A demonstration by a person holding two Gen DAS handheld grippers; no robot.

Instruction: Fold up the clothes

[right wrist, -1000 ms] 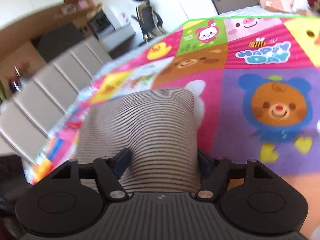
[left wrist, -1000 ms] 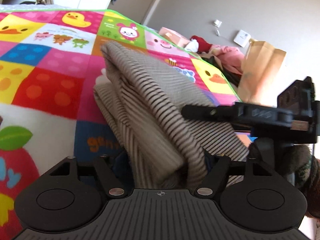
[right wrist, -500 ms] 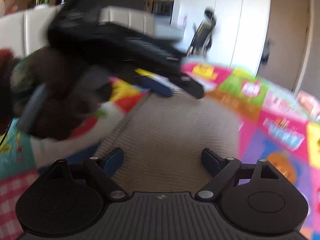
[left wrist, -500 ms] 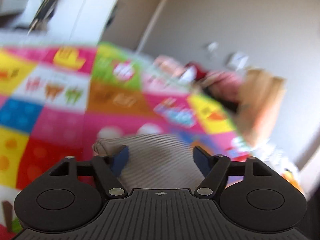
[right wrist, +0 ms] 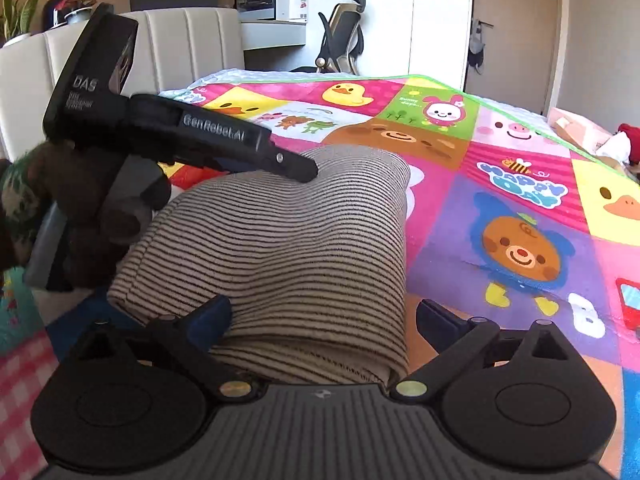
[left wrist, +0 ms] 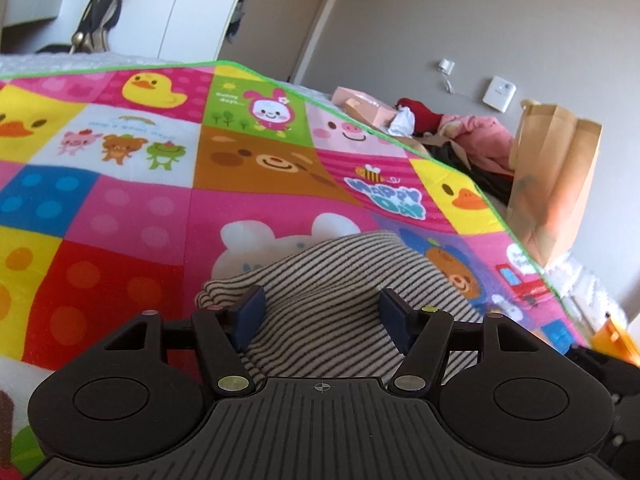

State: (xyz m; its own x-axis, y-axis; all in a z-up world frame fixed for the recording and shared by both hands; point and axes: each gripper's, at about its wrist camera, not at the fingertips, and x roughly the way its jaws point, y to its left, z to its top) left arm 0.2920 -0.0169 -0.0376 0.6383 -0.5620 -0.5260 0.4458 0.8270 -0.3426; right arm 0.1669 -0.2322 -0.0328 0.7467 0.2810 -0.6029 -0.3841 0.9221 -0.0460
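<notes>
On the cartoon-patterned blanket [right wrist: 520,168], well in from its green edge, lies the folded striped garment [right wrist: 288,240]. Both grippers stand wide open and grip nothing — left gripper [left wrist: 320,312] over the cloth, right gripper [right wrist: 324,320] straddling the fold's near end.

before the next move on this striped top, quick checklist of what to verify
1. Striped top folded into a compact bundle: ok.
2. Bundle lying on the cartoon blanket, away from its edge: ok.
3. Left gripper jaws open, gripping nothing: ok.
4. Right gripper jaws open around the near end of the bundle: ok.
5. Left gripper's tip clear of the top: not ok, it touches the bundle.
6. Underside layers even: cannot tell.
</notes>
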